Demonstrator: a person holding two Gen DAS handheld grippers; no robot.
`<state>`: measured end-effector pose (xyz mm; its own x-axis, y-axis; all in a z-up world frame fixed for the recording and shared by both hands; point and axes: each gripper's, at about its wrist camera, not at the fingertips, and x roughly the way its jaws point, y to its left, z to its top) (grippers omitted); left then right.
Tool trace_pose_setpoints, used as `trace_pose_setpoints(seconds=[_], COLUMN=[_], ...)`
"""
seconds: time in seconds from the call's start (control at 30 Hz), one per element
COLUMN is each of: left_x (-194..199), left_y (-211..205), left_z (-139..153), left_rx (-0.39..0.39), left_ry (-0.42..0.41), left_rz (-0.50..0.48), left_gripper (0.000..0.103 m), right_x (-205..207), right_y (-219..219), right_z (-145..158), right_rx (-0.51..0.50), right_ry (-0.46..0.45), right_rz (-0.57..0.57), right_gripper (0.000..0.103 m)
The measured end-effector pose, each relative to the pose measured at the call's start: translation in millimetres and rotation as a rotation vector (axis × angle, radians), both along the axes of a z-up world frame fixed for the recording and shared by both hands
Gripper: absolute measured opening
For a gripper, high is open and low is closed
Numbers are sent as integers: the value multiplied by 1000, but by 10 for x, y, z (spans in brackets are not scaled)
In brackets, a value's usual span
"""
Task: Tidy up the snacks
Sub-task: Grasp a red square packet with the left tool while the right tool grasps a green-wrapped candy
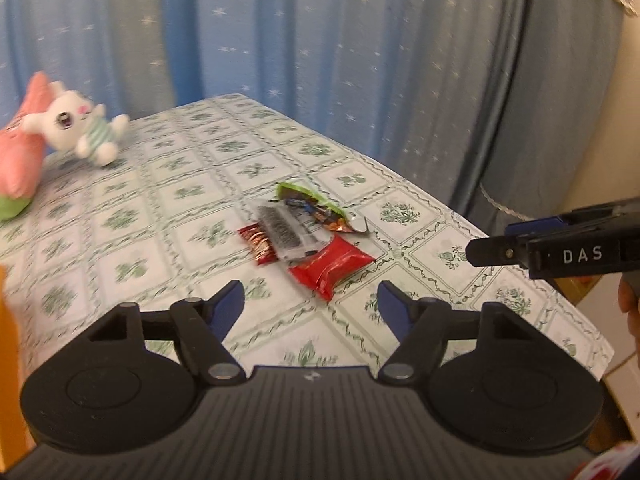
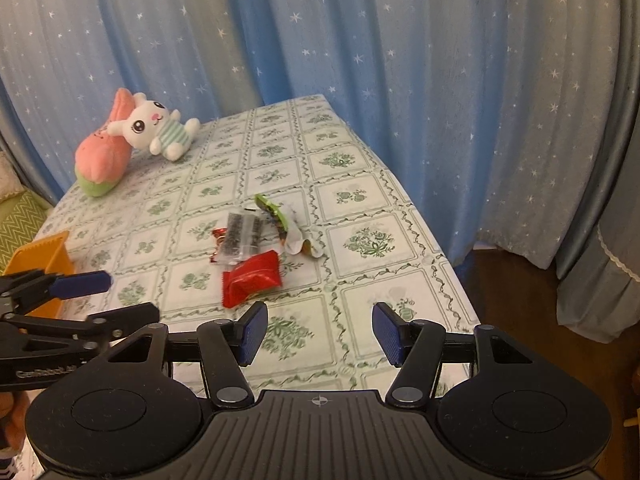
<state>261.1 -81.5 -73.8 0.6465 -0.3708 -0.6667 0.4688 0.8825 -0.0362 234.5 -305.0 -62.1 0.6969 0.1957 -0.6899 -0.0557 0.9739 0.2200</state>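
Note:
A small heap of snack packets lies mid-table. A red packet (image 1: 331, 267) (image 2: 251, 277) is nearest. A clear packet with dark contents (image 1: 285, 233) (image 2: 240, 236) lies over a red-gold packet (image 1: 256, 245) (image 2: 218, 237). A green-edged packet (image 1: 312, 204) (image 2: 276, 213) is behind. My left gripper (image 1: 311, 305) is open and empty, just short of the red packet; it also shows in the right wrist view (image 2: 128, 296). My right gripper (image 2: 319, 332) is open and empty, short of the heap; it enters the left wrist view from the right (image 1: 492, 246).
A tablecloth with green flower tiles (image 1: 180, 208) (image 2: 360, 240) covers the table. A white plush rabbit (image 1: 80, 124) (image 2: 154, 130) leans on a pink plush (image 1: 22, 148) (image 2: 102, 160) at the far left. An orange box (image 2: 42, 264) stands at the left. Blue starred curtains (image 2: 400, 60) hang behind.

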Motion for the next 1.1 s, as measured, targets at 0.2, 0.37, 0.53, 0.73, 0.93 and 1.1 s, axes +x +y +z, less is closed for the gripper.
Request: trace_pose_setpoints(seconds=[0.2,0.37,0.53,0.73,0.93,1.1], left_x=[319,550,705,813,790,669], left_y=[-229,-408,-517,-589,-633,-558], left_z=[-159,-312,-471,-596,-645,-606], left_rx=[26,69,115,145,172,135], left_ry=[-27,-19,-2,28,53,59], left_rz=[-132,-249,-324,-370,-364,-276], left_gripper=[65,52,47,46,28,24], right_x=[222,372,455,515,555,605], right_y=[-49,-91,-149,-174,-162,-128], right_z=[-187,-324,-425,-510,-552,-561], right_rx=[-4,-5,0,-2,2,0], right_ry=[18,28,41,51,57,49], right_rz=[-2,-14,-31,-38,-41,-32], right_gripper=[59,59,59,59,59,59])
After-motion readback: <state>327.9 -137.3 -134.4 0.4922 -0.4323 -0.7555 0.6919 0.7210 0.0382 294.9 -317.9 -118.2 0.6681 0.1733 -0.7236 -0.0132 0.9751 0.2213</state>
